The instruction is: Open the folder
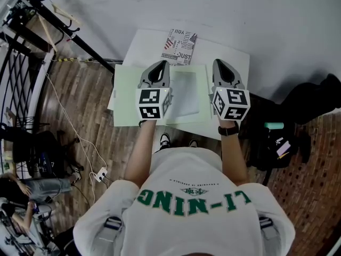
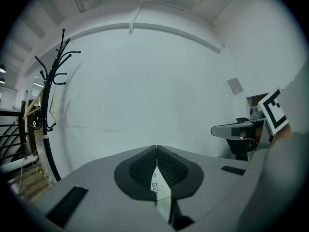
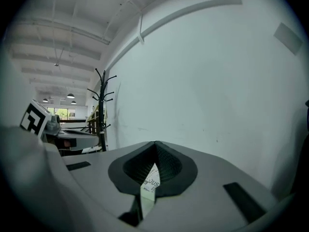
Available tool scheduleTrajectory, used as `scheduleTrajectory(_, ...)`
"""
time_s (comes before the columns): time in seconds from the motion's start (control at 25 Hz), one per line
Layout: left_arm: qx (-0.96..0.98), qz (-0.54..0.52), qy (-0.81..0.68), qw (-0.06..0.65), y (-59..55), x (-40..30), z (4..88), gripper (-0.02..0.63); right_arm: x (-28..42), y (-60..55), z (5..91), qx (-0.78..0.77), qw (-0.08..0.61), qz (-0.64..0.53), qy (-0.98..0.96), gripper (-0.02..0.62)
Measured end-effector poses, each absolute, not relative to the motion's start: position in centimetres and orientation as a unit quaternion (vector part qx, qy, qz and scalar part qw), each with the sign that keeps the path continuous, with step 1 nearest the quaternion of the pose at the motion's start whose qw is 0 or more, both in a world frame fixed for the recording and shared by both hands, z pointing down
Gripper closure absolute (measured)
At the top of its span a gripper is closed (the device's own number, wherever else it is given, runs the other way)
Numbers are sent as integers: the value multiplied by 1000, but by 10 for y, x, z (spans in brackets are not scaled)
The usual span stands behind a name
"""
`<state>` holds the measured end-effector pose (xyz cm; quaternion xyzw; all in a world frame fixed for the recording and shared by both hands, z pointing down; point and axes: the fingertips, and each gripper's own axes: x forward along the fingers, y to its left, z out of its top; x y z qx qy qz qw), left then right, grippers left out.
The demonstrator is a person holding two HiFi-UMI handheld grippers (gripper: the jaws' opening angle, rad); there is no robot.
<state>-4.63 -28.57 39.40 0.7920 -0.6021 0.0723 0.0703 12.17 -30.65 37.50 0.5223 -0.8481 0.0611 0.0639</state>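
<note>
A pale green folder [image 1: 127, 97] lies flat on the small white table [image 1: 139, 42], with a paler sheet [image 1: 187, 96] on its right half. Beyond it lies a printed booklet [image 1: 179, 46]. My left gripper [image 1: 161, 64] hangs above the folder's middle with its jaws together and nothing in them. My right gripper [image 1: 220, 63] hovers above the table's right edge, beside the folder, also shut and empty. Both point nearly level at the white wall. In the left gripper view the jaws [image 2: 156, 150] meet at the tips, and the right gripper view shows that pair [image 3: 155, 144] closed too. A sliver of booklet and green shows below each.
A black coat stand [image 1: 64, 28] leans at the table's far left, with a railing [image 1: 21, 73] beyond it. A black bag [image 1: 277, 143] sits on the wooden floor to the right, and a power strip [image 1: 100, 174] with a cable to the left. People sit at the lower left.
</note>
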Motion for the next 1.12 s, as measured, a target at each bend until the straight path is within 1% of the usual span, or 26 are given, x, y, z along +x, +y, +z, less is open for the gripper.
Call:
scheduleTrajectory(0.12, 791, 65, -607, 48, -281, -45, 374, 589, 122, -303, 360, 528, 63, 32, -846, 581)
scheduleTrajectory(0.24, 790, 62, -609, 37, -276, -44, 364, 589, 121, -299, 355, 528, 56, 27, -847, 582)
scheduleTrajectory(0.64, 782, 59, -619, 36, -264, -57, 363, 589, 108, -290, 357, 513, 46, 40, -856, 582)
scheduleTrajectory(1.12, 772, 57, -633, 23, -242, -86, 356, 589, 73, -274, 355, 495, 49, 35, -867, 581)
